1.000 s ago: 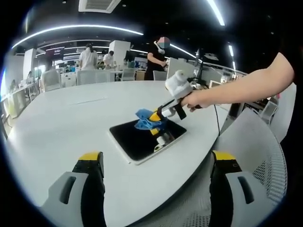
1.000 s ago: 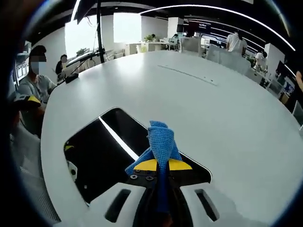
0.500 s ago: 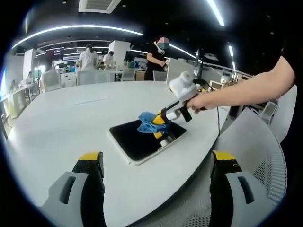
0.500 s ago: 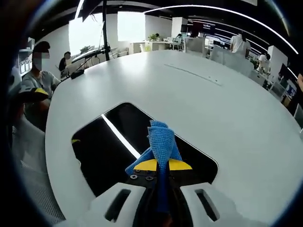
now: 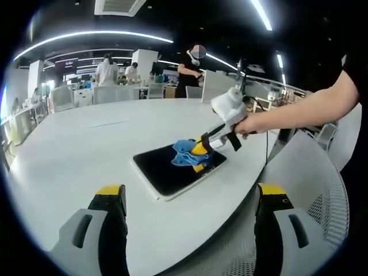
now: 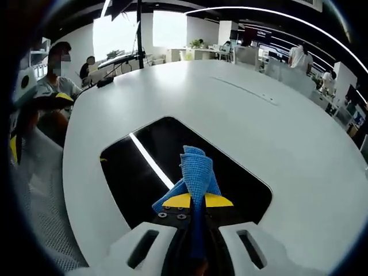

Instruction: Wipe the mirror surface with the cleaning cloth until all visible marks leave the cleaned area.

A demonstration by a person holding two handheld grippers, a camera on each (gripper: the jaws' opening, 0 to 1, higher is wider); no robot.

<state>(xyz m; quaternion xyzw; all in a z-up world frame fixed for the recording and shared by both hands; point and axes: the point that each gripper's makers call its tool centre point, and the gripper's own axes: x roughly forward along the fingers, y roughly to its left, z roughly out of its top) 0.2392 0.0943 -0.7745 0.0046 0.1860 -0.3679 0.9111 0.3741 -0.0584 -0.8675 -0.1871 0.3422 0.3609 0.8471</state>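
The white tabletop (image 5: pixel 69 149) is broad and rounded, and the mirror (image 5: pixel 167 169) lies flat on it close to the curved near edge, a dark rectangular slab with rounded corners and a pale rim, reflecting a ceiling light as a bright streak in the right gripper view. It looks rigid, thin and breakable, with a slick glassy face, so I judge it should stay where it lies and take only light, even pressure; if it had to be steadied, the rim at a corner would be the place, not the face. It may also slide on the smooth top under a hard push. The right gripper (image 5: pixel 202 144) reaches in over the mirror's far right part, its jaws closed tight on the cleaning cloth (image 6: pixel 195 175). The cloth is blue, soft and limp, light, with a nubby weave that should drag well on glass; it is pinched at a bunched fold, with a loose tuft standing past the yellow tips. The left gripper (image 5: pixel 190 201) hangs back off the tabletop's near edge, jaws spread wide and empty.
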